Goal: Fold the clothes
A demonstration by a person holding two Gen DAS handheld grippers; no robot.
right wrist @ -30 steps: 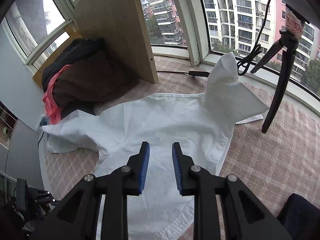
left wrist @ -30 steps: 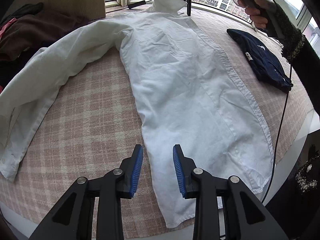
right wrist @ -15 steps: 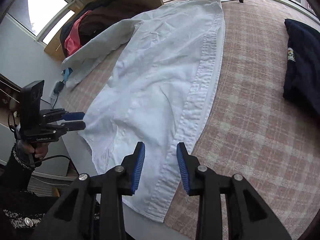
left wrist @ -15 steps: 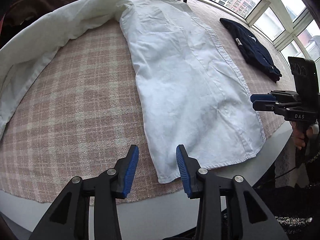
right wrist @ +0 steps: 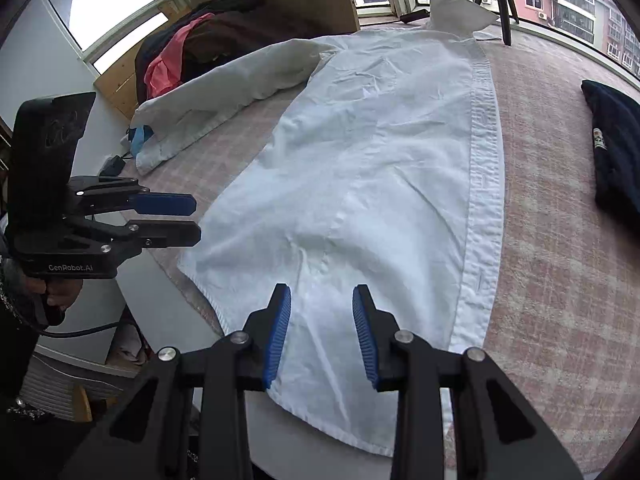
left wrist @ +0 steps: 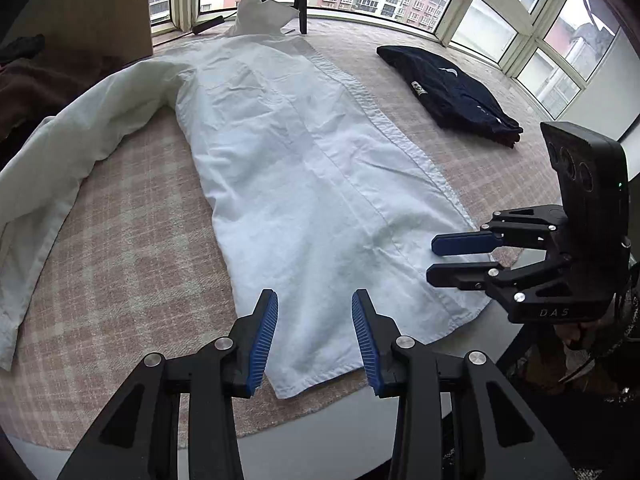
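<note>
**Both grippers spread over the shirt's hem**

Left wrist view: your left gripper (left wrist: 315, 334) sits at 6 o'clock with its blue pads well apart, holding nothing. Its tips hang over the near hem of the shirt (left wrist: 304, 176), which lies flat on the checked cloth (left wrist: 132, 248) and runs from 6 o'clock up toward 12. The collar stands up at 12 o'clock, beside a tripod leg (left wrist: 301, 4). One sleeve (left wrist: 68, 152) trails off toward 9 o'clock and bends down the left edge. The button band runs along the shirt's right side. At 2 o'clock a dark folded garment (left wrist: 452, 92) lies well apart from the shirt. At 3 o'clock your right gripper (left wrist: 448, 258) comes in from the side, fingers apart, close to the hem's right corner; whether it touches the fabric you cannot tell here.

Right wrist view: your right gripper (right wrist: 321, 332) is at 6 o'clock, pads spread, empty, over the hem of the shirt (right wrist: 380, 152). The button band runs up the right side toward 1 o'clock. Your left gripper (right wrist: 182, 220) shows at 9 o'clock, fingers apart, just beside the shirt's left edge. A pile of dark and pink clothes (right wrist: 188, 52) sits at 10 o'clock. The dark garment (right wrist: 616, 148) lies at 3 o'clock.
</note>
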